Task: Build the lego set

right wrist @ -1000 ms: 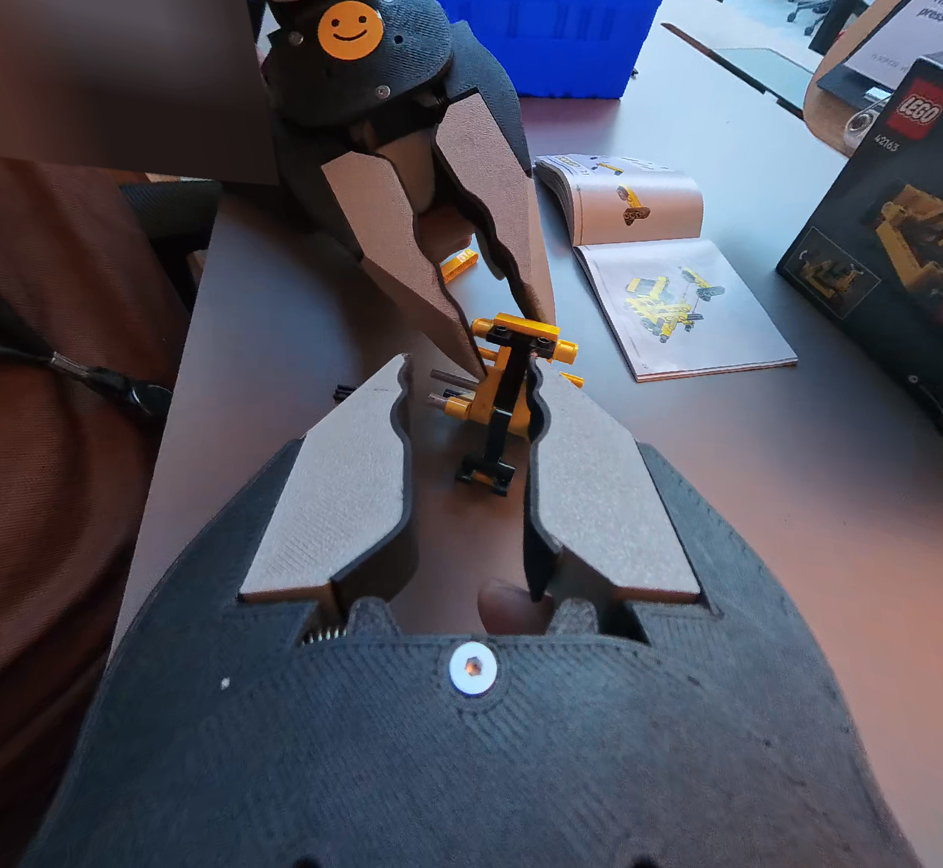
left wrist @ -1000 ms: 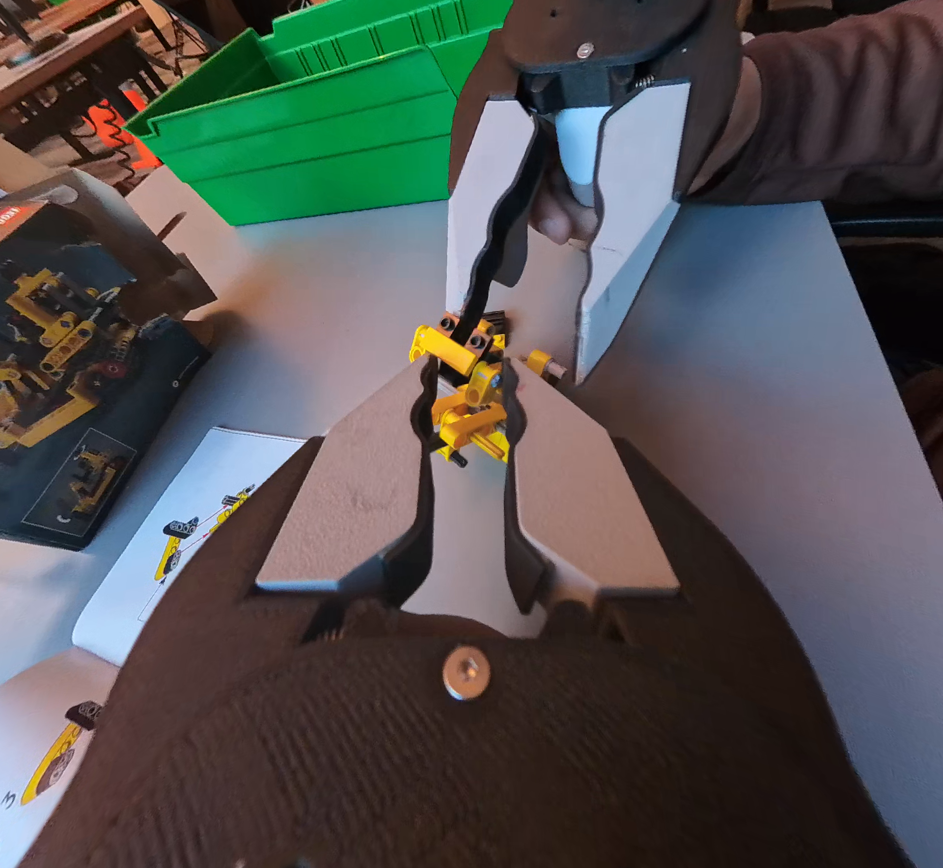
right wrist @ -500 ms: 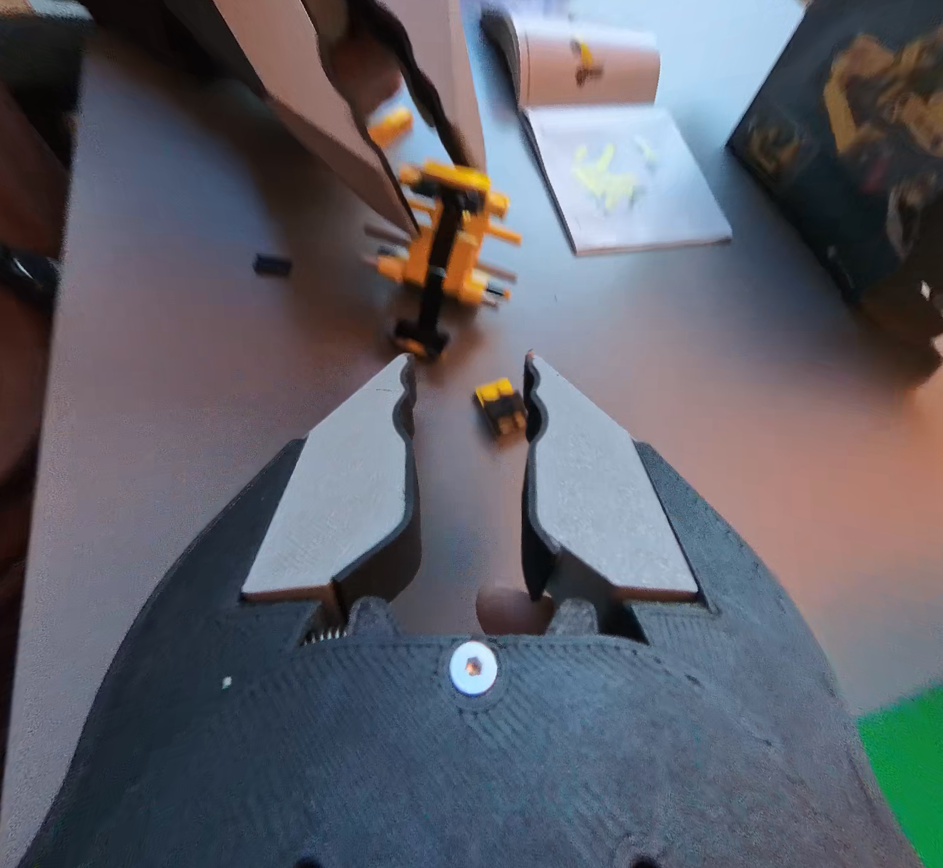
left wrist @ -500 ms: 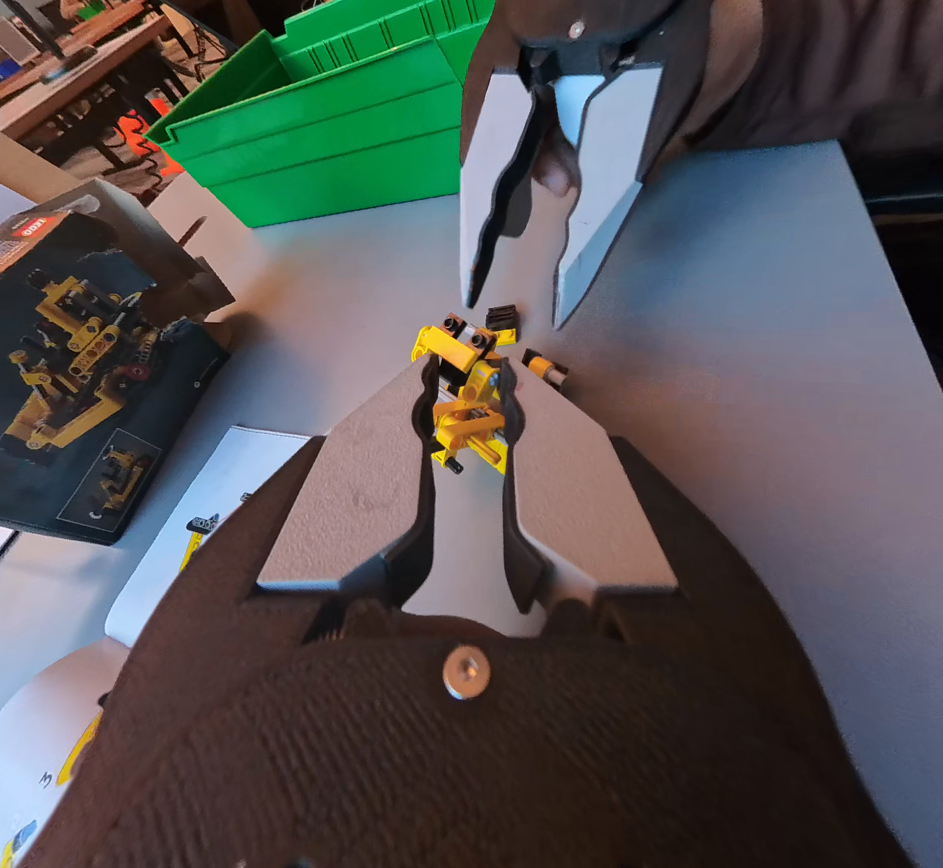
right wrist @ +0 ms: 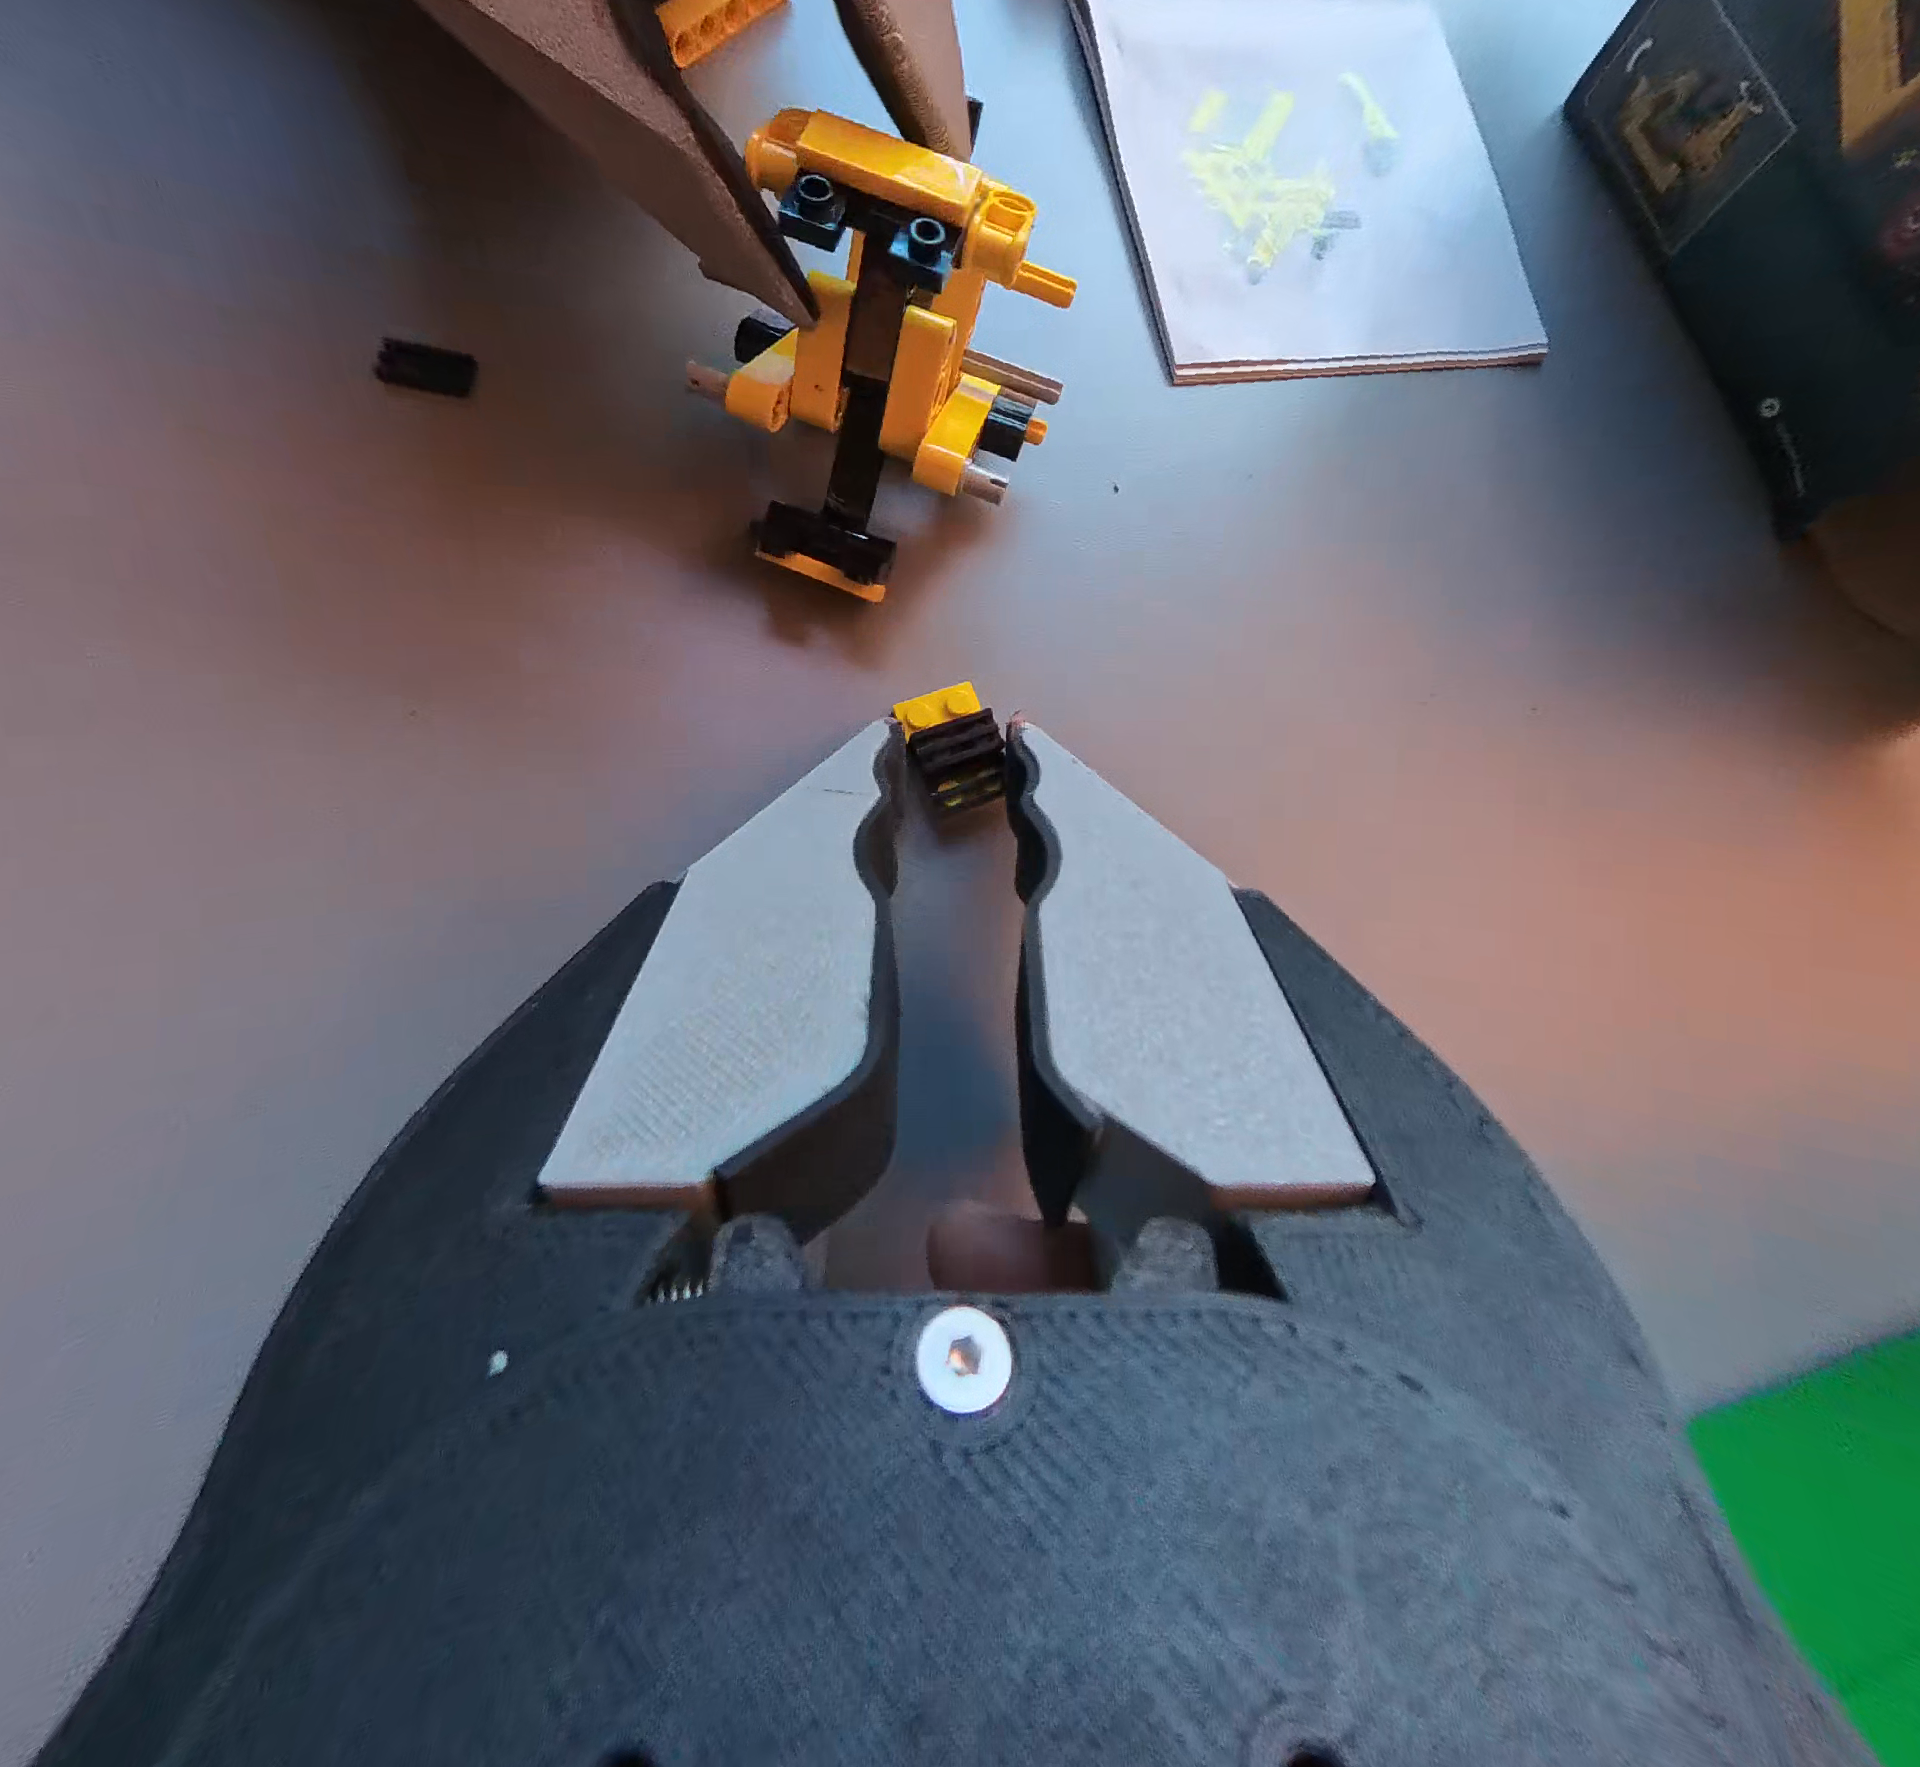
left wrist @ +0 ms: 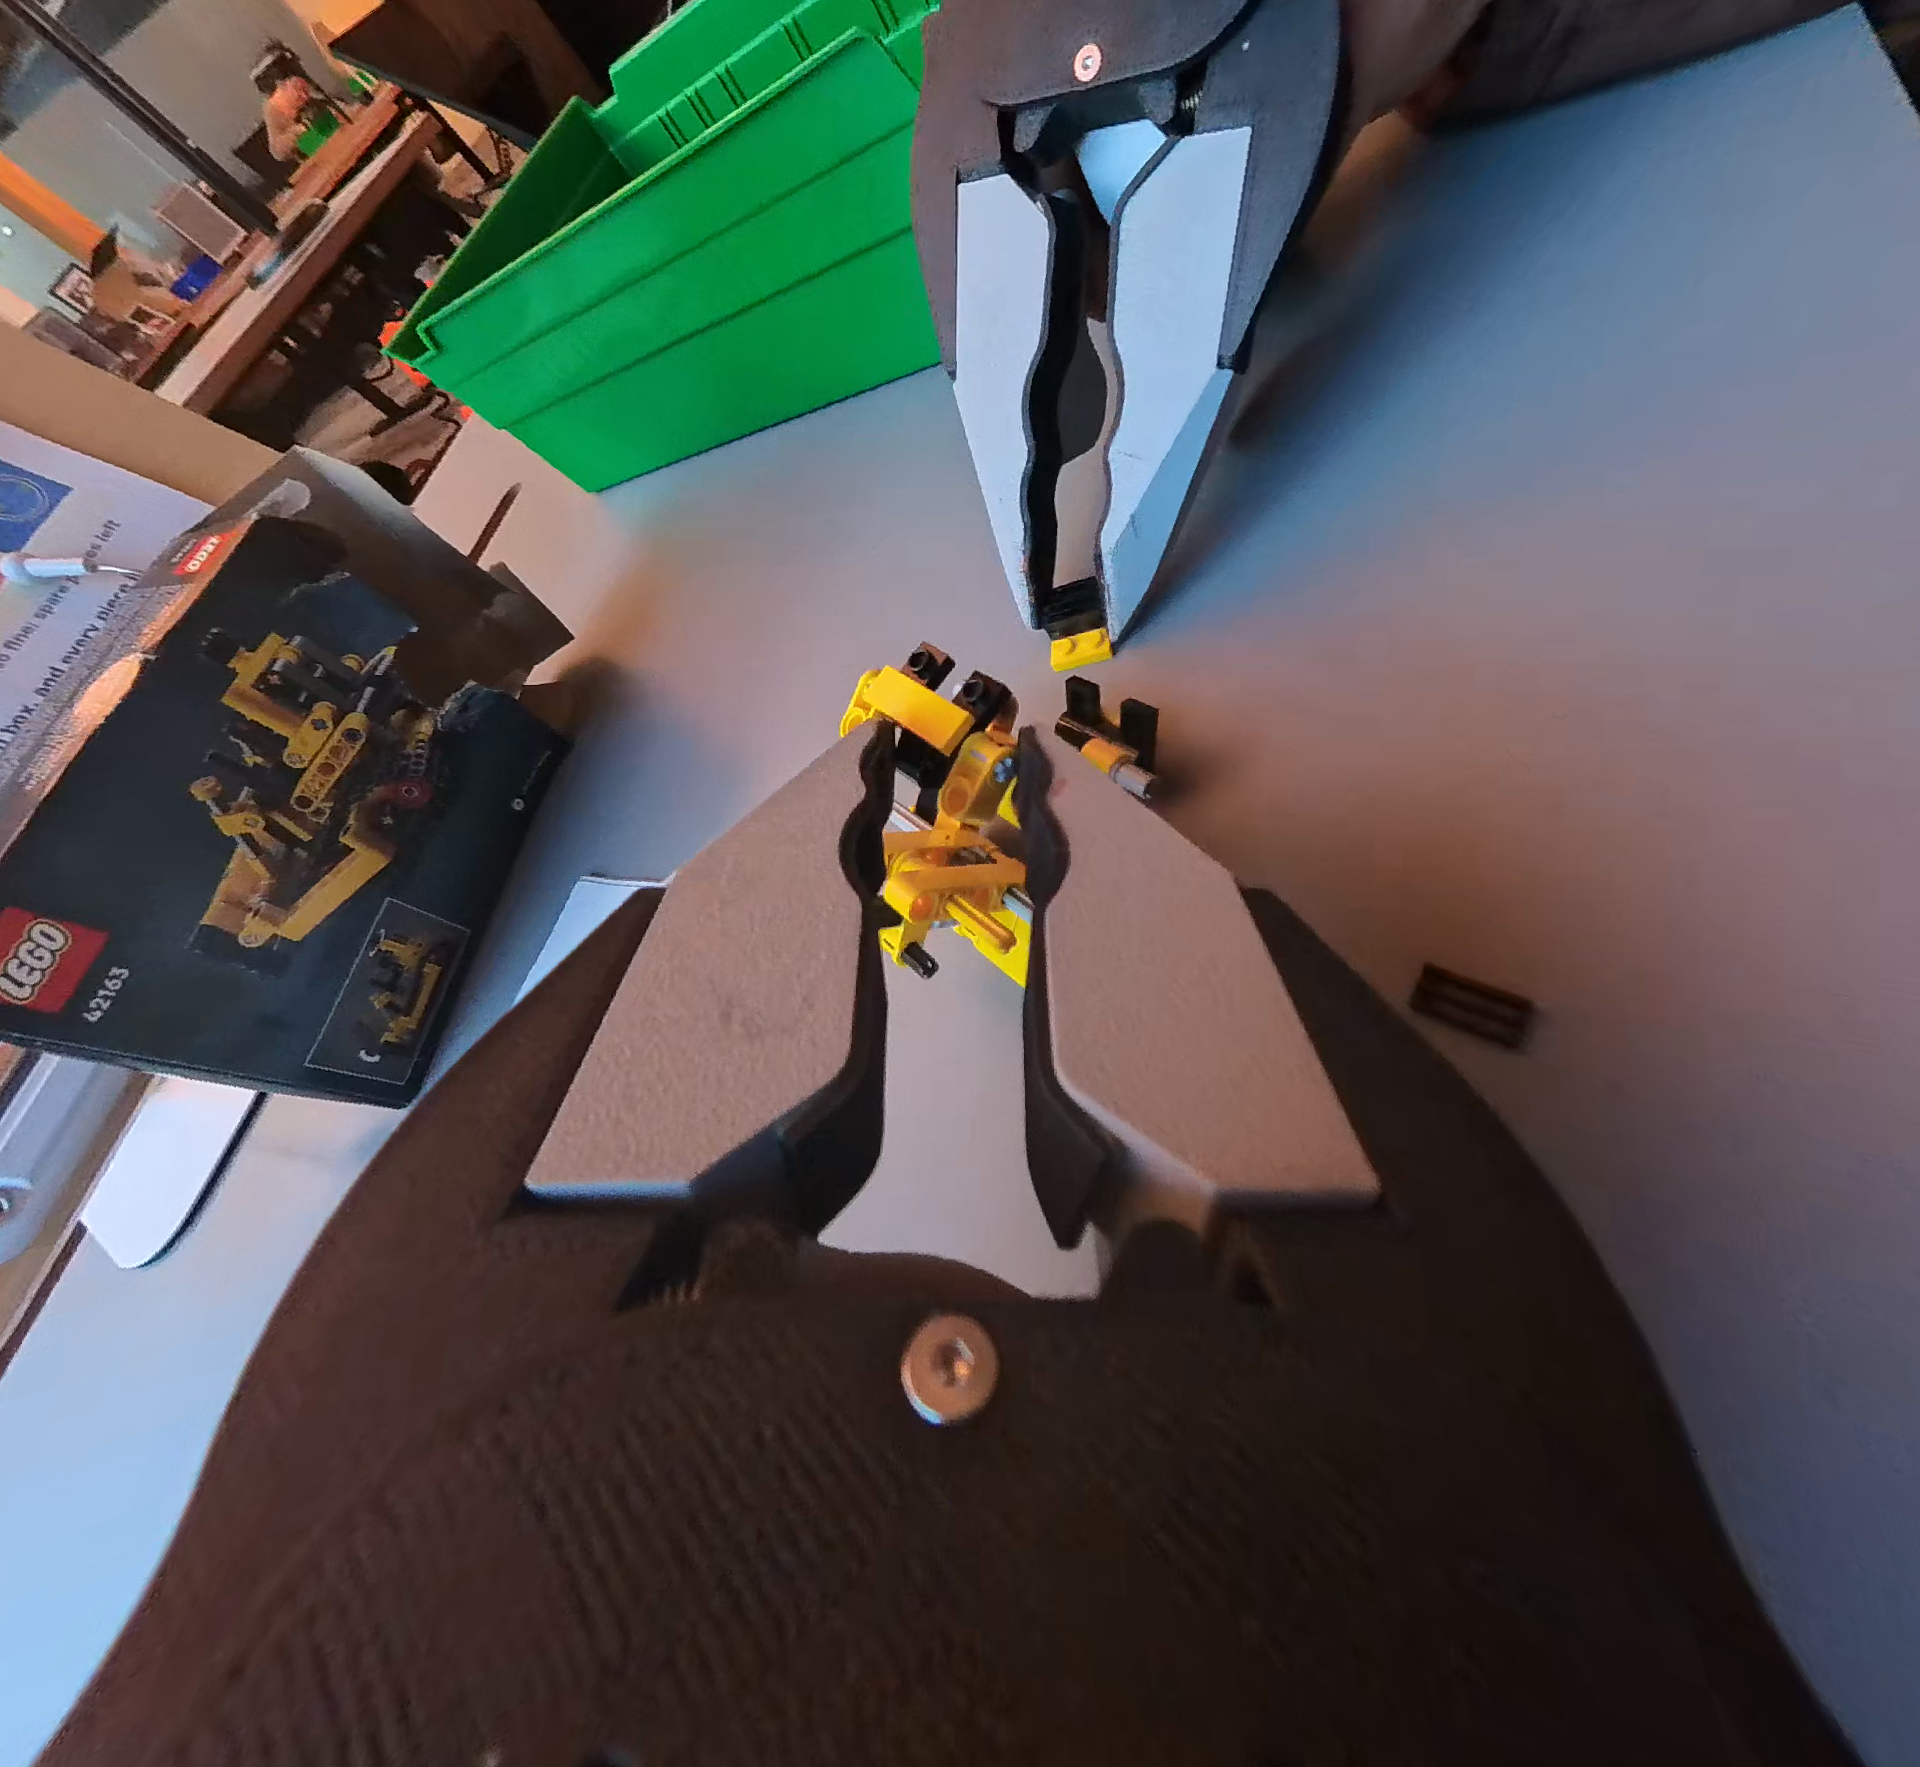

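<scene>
The yellow-and-black lego assembly stands upright on the counter, a yellow beam with two black studded pieces across its top and a black column running down to a small black-and-yellow foot. At 6 o'clock from it lies a small yellow plate with a black grille piece. A black grille tile rests at its 9 o'clock, and a yellow holed beam at 11 o'clock.

Both wrist views look down close, facing each other; both show the yellow model.
</scene>
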Tool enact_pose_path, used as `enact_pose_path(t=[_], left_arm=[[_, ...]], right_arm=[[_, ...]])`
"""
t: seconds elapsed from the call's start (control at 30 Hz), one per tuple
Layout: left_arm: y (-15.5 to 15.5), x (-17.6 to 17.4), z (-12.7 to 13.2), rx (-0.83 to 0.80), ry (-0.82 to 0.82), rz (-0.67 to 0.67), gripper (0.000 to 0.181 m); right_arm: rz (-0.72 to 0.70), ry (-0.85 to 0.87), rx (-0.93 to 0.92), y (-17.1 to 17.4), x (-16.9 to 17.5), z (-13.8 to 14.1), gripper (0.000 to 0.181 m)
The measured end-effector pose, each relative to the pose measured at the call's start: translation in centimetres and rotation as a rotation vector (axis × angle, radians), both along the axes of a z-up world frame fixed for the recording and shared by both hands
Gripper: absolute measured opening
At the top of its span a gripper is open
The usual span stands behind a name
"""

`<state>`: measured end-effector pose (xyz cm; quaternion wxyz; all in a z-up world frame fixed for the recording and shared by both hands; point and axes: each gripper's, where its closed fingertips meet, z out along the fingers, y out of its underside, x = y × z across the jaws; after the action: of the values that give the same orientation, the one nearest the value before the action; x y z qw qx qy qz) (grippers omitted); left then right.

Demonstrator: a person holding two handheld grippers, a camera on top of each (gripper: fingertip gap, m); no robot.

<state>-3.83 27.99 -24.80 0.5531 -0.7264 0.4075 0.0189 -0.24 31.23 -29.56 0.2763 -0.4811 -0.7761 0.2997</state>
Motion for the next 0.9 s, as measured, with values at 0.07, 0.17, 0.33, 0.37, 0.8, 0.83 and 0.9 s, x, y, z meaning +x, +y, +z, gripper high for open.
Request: enact_pose_path(t=[0.07, 0.17, 0.33, 0.37, 0.8, 0.83, 0.9], left_arm=[[0.0, 0.0, 0.0, 0.003, 0.004, -0.001, 0.02], [0.0, -0.1, 0.0, 0.006, 0.008, 0.002, 0.02], [-0.1, 0.1, -0.1, 0.008, 0.009, -0.008, 0.02], [-0.1, 0.1, -0.1, 0.011, 0.011, -0.008, 0.02], [0.6, -2.1, 0.8, 0.072, 0.04, 0.032, 0.008], [0.6, -2.0, 0.8, 0.071, 0.036, 0.03, 0.008], [0.6, -2.0, 0.7, 0.069, 0.034, 0.028, 0.008]], right_arm=[[0.036, 0.009, 0.012, -0.6, 0.1, 0.1, 0.016], [0.075, 0.024, 0.042, -1.3, 0.2, 0.1, 0.022], [0.071, 0.027, 0.031, -1.3, 0.5, 0.2, 0.021], [0.07, 0.036, 0.029, -1.2, 0.5, 0.4, 0.021], [0.046, 0.086, -0.017, -1.1, 0.5, 1.3, 0.026], [0.043, 0.084, -0.019, -1.1, 0.5, 1.3, 0.026], [0.035, 0.075, -0.017, -0.9, 0.5, 1.1, 0.026]])
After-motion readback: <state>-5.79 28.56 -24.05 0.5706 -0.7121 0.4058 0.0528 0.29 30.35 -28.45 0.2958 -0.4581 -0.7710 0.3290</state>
